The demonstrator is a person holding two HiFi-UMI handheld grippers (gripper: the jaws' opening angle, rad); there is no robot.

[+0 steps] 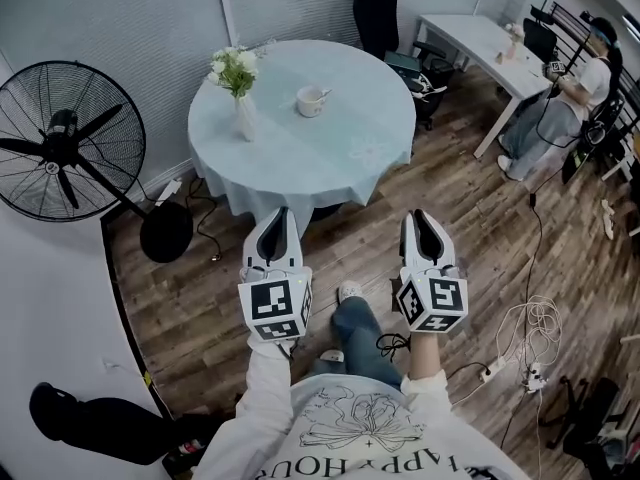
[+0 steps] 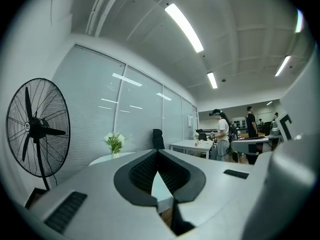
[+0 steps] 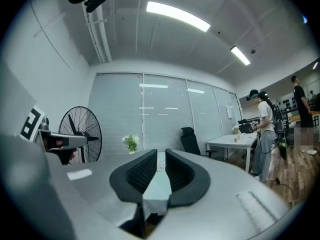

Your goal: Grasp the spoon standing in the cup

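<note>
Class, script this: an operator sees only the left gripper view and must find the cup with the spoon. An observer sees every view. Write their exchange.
Operator: Where is the cup?
Observer: Head view: the cup, spoon standing in it, sits on the round table, right of the flower vase.
Operator: Is the right tool open?
Observer: Yes, the right tool has its jaws slightly apart, empty.

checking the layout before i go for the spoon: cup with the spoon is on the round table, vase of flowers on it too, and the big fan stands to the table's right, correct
Not quite. The fan stands to the left of the round table, not to its right, as the head view shows. The rest holds: the cup with the spoon and the vase of flowers are both on that table.
</note>
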